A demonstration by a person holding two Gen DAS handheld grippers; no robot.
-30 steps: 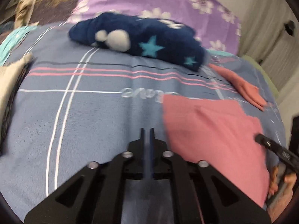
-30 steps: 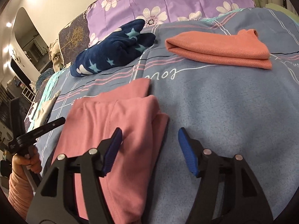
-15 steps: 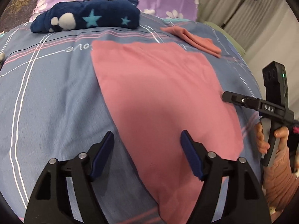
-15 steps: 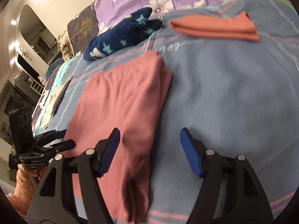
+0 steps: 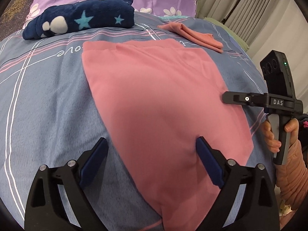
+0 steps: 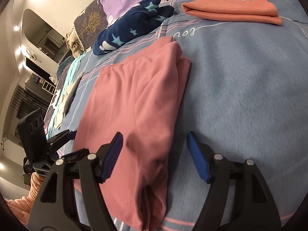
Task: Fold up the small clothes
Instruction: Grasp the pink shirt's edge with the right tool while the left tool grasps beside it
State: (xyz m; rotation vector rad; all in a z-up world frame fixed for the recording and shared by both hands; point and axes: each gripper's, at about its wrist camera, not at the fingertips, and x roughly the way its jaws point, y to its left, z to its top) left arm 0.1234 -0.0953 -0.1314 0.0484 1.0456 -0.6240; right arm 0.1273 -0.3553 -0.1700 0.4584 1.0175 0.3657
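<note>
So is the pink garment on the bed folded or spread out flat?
Folded. The pink garment lies in stacked layers: doubled edges show along its side and near end in the right wrist view. It rests flat on the blue bedspread.

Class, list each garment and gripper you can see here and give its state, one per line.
pink garment: partly folded, flat on bed
orange garment: folded
navy star garment: bundled, by pillow
left gripper: jaws opening, pressing nothing
right gripper: open, straddling pink garment's edge

Matt pink garment (image 5: 157, 100) — soft knit, perhaps fleece — on brushed bedspread (image 5: 48, 105)
</note>
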